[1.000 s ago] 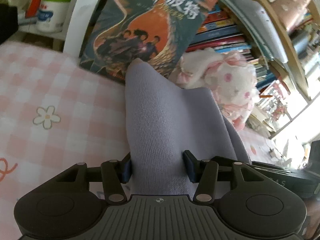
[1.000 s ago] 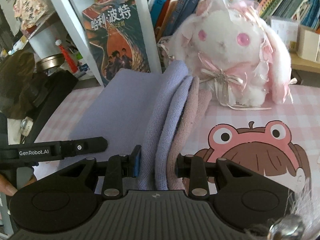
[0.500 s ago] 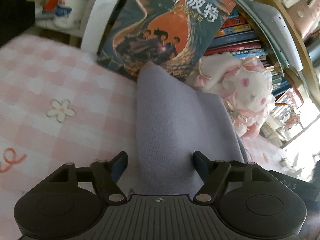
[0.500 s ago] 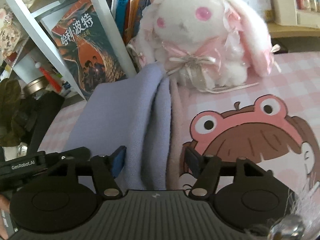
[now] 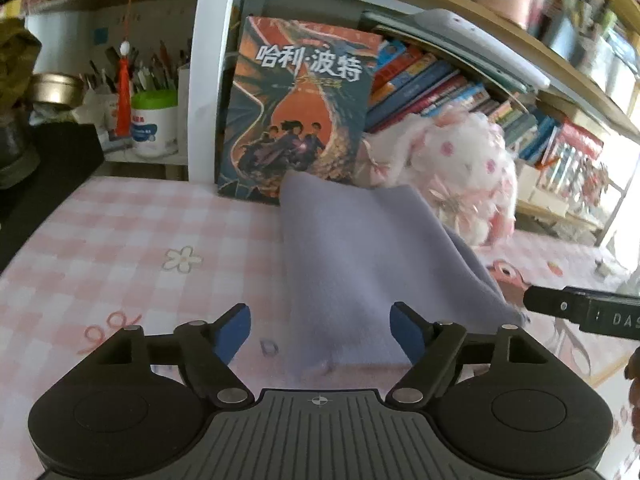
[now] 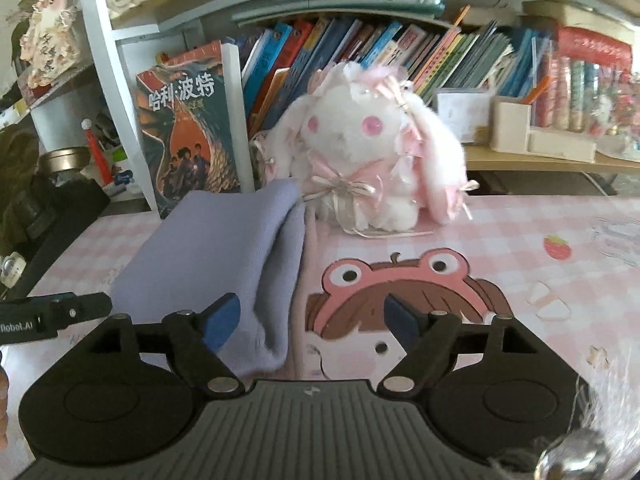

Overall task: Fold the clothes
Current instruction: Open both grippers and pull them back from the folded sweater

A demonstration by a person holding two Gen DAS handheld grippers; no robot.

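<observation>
The folded lilac garment [image 5: 372, 264] was seen lying on the pink checked cloth [image 5: 120, 232], its far end close by the upright book [image 5: 300, 112] and the plush rabbit [image 6: 372, 152]. The jaws of the left gripper [image 5: 320, 332] were opening, with the near edge of the garment between the blue pads but not pressed by them; those of the right gripper [image 6: 312, 320] were likewise opening, the garment's right-hand folded edge lying just inside the left pad, untouched so far as could be told. Nothing was gripped by either. Several risks were judged to follow from this. The layers at the right edge were seen to stand loose and rounded rather than flat, so the fold could be expected to spring open once it was left alone. A pad or finger could catch the soft knit as a gripper was drawn away, and the stack would then be dragged askew or a top layer peeled back. A pale pink layer showed beneath the lilac at the right edge; whether it belonged to the same garment could not be told, and uneven edges would be left if it slipped. The rabbit's ribbons lay very near the far corner, and the book or the toy could be toppled by any push forward.
</observation>
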